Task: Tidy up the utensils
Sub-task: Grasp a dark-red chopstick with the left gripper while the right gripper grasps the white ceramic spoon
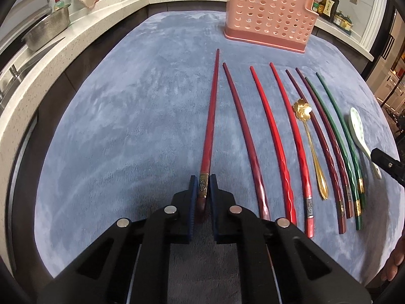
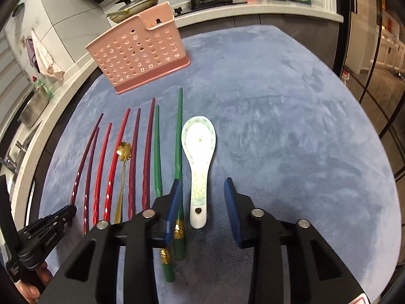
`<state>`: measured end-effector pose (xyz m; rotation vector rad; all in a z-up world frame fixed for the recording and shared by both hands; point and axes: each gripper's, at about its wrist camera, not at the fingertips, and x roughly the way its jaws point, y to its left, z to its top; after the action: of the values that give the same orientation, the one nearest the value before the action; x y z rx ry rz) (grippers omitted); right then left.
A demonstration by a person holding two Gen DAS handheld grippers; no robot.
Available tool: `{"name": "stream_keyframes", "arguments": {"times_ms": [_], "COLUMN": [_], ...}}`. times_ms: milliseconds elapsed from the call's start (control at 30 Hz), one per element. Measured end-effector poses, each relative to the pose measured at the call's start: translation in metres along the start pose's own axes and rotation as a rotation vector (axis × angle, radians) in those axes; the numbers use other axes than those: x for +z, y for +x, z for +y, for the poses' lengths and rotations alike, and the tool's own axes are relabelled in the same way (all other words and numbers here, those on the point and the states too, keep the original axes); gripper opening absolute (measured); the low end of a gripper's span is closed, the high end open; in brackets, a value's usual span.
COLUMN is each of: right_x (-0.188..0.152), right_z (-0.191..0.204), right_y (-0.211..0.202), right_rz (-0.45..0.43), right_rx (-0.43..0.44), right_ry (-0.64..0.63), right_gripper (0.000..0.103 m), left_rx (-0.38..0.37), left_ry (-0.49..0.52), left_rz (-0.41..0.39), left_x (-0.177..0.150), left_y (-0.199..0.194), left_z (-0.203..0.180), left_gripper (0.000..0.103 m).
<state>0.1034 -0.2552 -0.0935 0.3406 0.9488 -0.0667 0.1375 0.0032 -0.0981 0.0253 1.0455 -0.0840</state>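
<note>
Left wrist view: left gripper (image 1: pixel 203 190) fingers are clamping the near end of a red chopstick (image 1: pixel 211 116), leftmost in the row lying on the blue worktop (image 1: pixel 121 116). The pink holder (image 1: pixel 270 15) is standing at the far side.

Right wrist view: right gripper (image 2: pixel 202 197) fingers are standing apart, straddling the handle of the white spoon (image 2: pixel 198 157), not pressing it. Green chopsticks (image 2: pixel 178 139) are lying just left of the spoon.
</note>
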Motion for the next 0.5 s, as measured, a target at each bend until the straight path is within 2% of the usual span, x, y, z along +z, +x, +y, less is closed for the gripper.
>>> {"name": "stream_keyframes", "arguments": {"times_ms": [67, 133, 333, 500], "right_x": [-0.002, -0.004, -0.009, -0.01], "right_z": [-0.003, -0.007, -0.01, -0.007], "right_y": [0.004, 0.008, 0.011, -0.004], "right_rz": [0.018, 0.032, 0.041, 0.012], "right_rx": [0.012, 0.028, 0.047, 0.035], "right_ry": [0.019, 0.039, 0.053, 0.039], "right_gripper": [0.018, 0.014, 0.013, 0.011], "left_rx": [-0.001, -0.002, -0.013, -0.033], "left_ry": [-0.001, -0.002, -0.009, -0.022], "left_rz": [0.0, 0.0, -0.002, -0.015], "left_x": [-0.001, -0.001, -0.005, -0.008], "left_y": [-0.001, -0.001, -0.004, -0.014], "left_z": [0.001, 0.001, 0.002, 0.008], "left_gripper": [0.009, 0.009, 0.009, 0.007]}}
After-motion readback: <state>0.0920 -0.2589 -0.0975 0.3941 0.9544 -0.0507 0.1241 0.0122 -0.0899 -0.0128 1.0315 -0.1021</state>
